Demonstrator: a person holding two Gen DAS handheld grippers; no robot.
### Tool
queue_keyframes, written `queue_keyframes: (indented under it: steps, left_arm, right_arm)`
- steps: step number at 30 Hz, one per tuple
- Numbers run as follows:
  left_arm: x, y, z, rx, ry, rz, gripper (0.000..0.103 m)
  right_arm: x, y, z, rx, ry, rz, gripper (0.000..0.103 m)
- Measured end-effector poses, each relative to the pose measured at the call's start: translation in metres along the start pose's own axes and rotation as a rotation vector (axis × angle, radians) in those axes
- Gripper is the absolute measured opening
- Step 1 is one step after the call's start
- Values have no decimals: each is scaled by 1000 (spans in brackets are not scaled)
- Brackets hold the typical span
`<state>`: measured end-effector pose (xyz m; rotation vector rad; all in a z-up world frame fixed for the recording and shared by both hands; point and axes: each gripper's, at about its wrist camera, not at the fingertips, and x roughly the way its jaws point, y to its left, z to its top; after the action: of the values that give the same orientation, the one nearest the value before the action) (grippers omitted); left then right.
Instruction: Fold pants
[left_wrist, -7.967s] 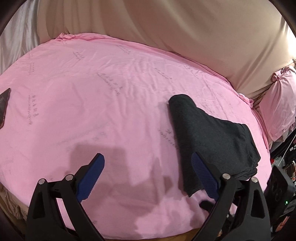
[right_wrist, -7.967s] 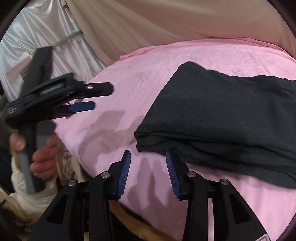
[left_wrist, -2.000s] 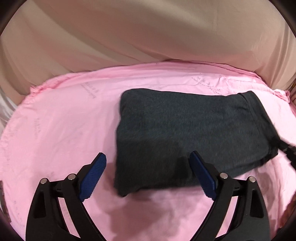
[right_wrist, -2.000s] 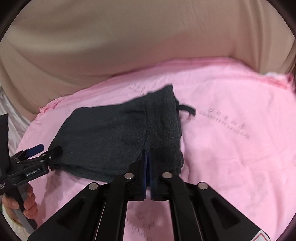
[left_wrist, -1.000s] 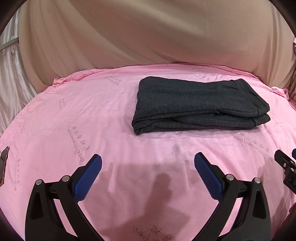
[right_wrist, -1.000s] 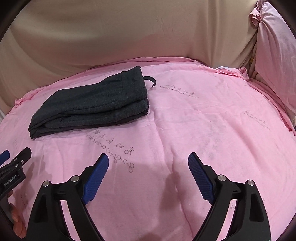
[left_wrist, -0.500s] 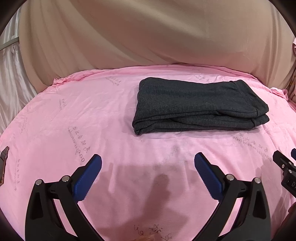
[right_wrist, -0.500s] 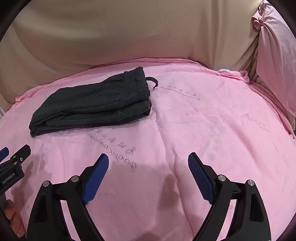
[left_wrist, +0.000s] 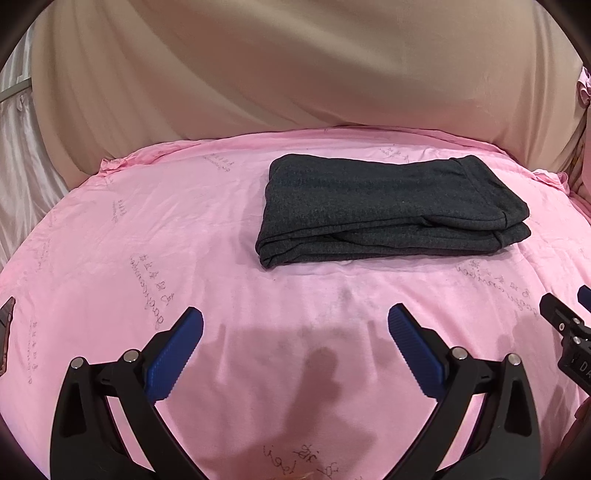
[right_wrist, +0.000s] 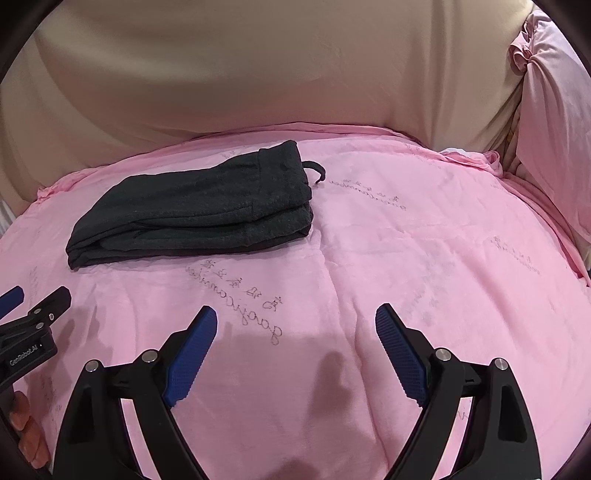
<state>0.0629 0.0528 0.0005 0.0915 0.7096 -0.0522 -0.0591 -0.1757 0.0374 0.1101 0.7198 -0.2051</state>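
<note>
The pants (left_wrist: 391, 210), dark grey knit folded into a thick oblong, lie on the far part of a wrinkled pink sheet (left_wrist: 184, 236). Left gripper (left_wrist: 295, 332) and right gripper (right_wrist: 295, 328) hover apart from them, angled down, jaws wide, empty.

pants (left_wrist: 388, 206): dark charcoal grey, plain knit. bedsheet (left_wrist: 177, 229): pink with faint grey script print. backdrop drape (left_wrist: 295, 74): plain beige. pillow (right_wrist: 550, 122): pink. left gripper (left_wrist: 295, 343) and right gripper (right_wrist: 295, 339): black frames, blue ribbed pads.
</note>
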Motion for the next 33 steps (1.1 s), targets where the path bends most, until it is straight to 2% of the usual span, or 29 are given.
queue_keyframes:
  steps: [24,33]
  left_arm:
    - [4,-1,-1,3,20,13,98]
    - [-3,-1,-2,-8,-20,9,98]
  right_arm:
    - [0,1,0,-3,-5,0,86]
    - [0,2,0,-3,-4,0,86]
